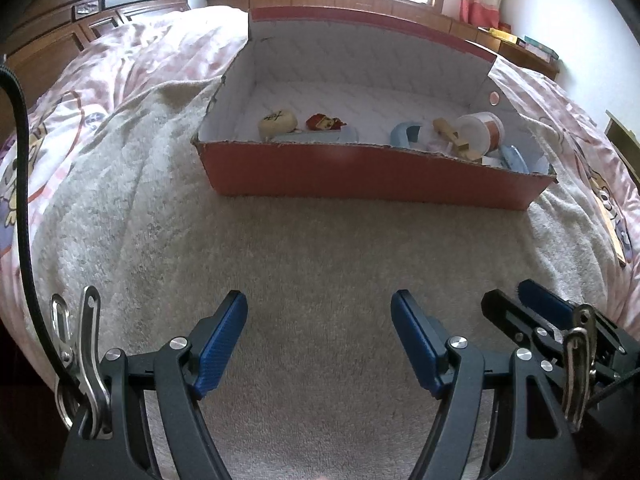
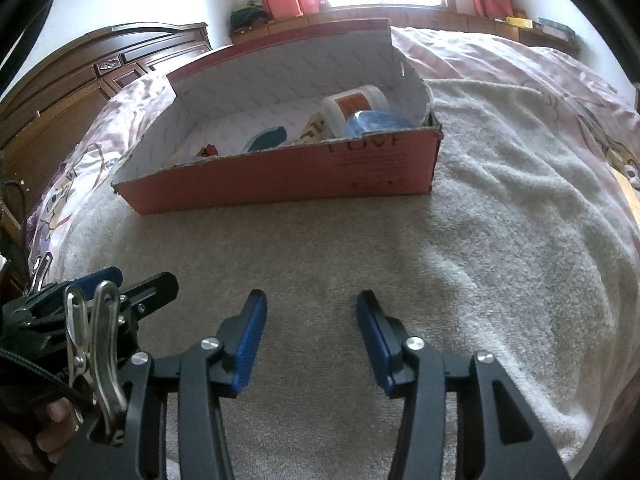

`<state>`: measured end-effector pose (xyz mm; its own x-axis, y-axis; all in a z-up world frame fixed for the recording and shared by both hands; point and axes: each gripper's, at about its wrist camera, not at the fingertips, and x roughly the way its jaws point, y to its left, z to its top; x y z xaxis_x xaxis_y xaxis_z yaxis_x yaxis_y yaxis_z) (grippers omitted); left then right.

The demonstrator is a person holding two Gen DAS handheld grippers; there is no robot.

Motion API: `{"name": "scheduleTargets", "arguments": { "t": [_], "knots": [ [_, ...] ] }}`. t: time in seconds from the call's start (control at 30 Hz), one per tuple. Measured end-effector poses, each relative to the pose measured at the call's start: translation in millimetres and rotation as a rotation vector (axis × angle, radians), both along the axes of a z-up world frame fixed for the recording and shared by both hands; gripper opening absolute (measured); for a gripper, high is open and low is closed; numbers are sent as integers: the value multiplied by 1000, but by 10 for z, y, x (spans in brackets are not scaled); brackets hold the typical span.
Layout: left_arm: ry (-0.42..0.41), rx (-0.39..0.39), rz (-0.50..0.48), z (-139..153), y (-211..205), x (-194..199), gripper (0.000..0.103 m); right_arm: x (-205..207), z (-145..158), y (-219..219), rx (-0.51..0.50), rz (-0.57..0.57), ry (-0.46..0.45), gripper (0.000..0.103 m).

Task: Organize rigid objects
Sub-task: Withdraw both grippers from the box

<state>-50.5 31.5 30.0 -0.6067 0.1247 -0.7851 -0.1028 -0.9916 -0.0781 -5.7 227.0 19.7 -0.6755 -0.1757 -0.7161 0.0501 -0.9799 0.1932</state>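
A red cardboard box (image 1: 360,172) with a white lining sits on a beige towel on the bed, ahead of both grippers. Inside it lie a cream round piece (image 1: 277,122), a small red figure (image 1: 325,123), a light blue object (image 1: 405,134), a wooden piece (image 1: 450,136) and a white jar with an orange label (image 1: 482,130). The right wrist view shows the same box (image 2: 280,178) and the jar (image 2: 354,110). My left gripper (image 1: 319,304) is open and empty above the towel. To its right my right gripper (image 2: 311,300) also stands open with nothing between its fingers.
The beige towel (image 1: 304,260) covers a pink patterned bedspread (image 1: 132,56). A dark wooden headboard (image 1: 80,12) stands at the left. A window with red-and-white curtains and a wooden sill with small items runs along the back wall. A hand (image 2: 44,428) holds the other gripper.
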Motion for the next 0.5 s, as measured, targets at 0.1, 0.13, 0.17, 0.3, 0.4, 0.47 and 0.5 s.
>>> {"name": "scheduleTargets", "arguments": {
  "t": [0.1, 0.13, 0.17, 0.3, 0.4, 0.47, 0.5],
  "knots": [
    [-4, 1, 2, -4, -6, -1, 76, -5, 2, 0, -3, 0, 0, 50],
    [-4, 1, 3, -5, -7, -2, 76, -5, 2, 1, -2, 0, 0, 50],
    [-5, 0, 3, -6, -8, -2, 76, -5, 2, 1, -2, 0, 0, 50],
    [-10, -3, 5, -8, -5, -5, 76, -6, 2, 2, -1, 1, 1, 50],
    [-17, -3, 9, -13, -4, -15, 76, -6, 2, 1, -1, 1, 1, 50],
    [-22, -1, 16, -19, -9, -19, 76, -6, 1, -1, -1, 1, 1, 50],
    [-24, 0, 19, -21, -11, -17, 76, -5, 1, 1, 0, 1, 1, 50]
  ]
}}
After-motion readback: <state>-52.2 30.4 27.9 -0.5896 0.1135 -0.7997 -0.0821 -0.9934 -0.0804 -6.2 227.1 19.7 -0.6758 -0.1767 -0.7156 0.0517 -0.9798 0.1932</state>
